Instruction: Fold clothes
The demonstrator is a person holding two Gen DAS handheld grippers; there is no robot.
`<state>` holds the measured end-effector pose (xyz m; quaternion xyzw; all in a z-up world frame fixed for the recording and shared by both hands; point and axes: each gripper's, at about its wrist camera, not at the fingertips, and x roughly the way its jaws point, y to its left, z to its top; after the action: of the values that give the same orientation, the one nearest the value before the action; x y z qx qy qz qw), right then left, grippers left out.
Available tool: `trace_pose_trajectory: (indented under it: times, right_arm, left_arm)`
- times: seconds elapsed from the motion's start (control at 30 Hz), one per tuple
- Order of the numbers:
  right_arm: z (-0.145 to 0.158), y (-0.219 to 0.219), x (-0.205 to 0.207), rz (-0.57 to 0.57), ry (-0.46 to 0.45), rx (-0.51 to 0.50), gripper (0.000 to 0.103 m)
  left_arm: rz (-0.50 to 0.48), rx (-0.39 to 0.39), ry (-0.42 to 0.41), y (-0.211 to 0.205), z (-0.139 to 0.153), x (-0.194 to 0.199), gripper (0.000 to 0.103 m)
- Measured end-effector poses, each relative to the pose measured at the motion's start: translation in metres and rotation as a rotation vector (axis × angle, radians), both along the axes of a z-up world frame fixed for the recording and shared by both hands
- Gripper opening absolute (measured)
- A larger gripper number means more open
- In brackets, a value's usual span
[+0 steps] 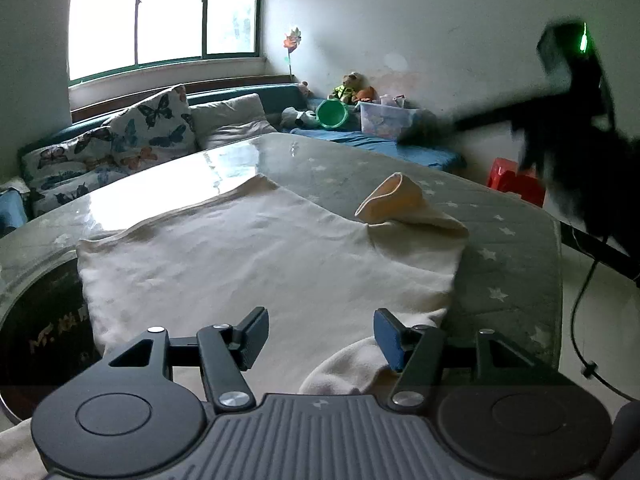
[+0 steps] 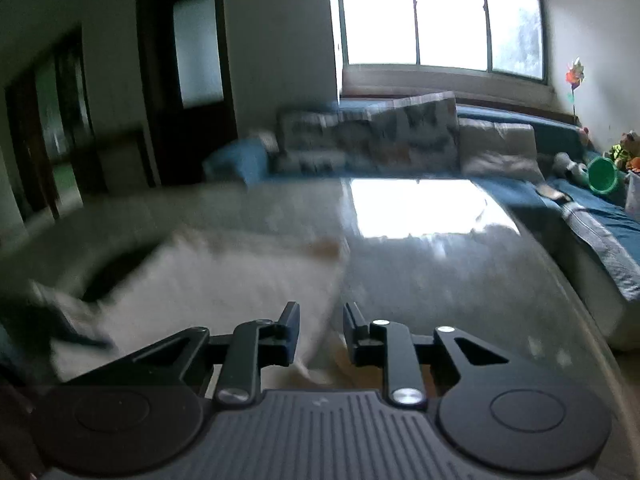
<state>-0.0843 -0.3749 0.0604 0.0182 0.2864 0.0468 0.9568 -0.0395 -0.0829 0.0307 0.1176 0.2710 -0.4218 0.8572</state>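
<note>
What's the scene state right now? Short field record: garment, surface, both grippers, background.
garment: cream garment lying mostly flat, one sleeve folded up onto the body, orange lining showing
surface: glass-topped table with a star-print cover
left gripper: jaws apart over the garment's near edge, nothing pinched
right gripper: jaws slightly apart, nothing pinched; view blurred
background: sofa with butterfly cushions, green bucket, red stool
</note>
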Motion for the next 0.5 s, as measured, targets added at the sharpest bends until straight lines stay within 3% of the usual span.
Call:
trace_pose_trajectory:
  times: [0.13, 0.23, 0.33, 0.5]
  right_arm:
    - [-0.030, -0.005, 0.017, -0.020, 0.106, -0.016, 0.024]
    - [-0.038, -0.016, 0.029, -0.069, 0.106, -0.009, 0.025]
    - [-0.044, -0.031, 0.048, -0.129, 0.090, 0.027, 0.035]
    - [-0.047, -0.015, 0.046, -0.044, 0.094, -0.043, 0.035]
  left_arm:
    - [0.005, 0.011, 0.003, 0.000, -0.002, 0.000, 0.065]
    - [0.014, 0.012, 0.015, -0.001, -0.005, 0.004, 0.065]
    - [0.024, 0.020, 0.024, -0.003, -0.008, 0.006, 0.065]
    - [0.025, 0.025, 0.033, -0.003, -0.013, 0.010, 0.065]
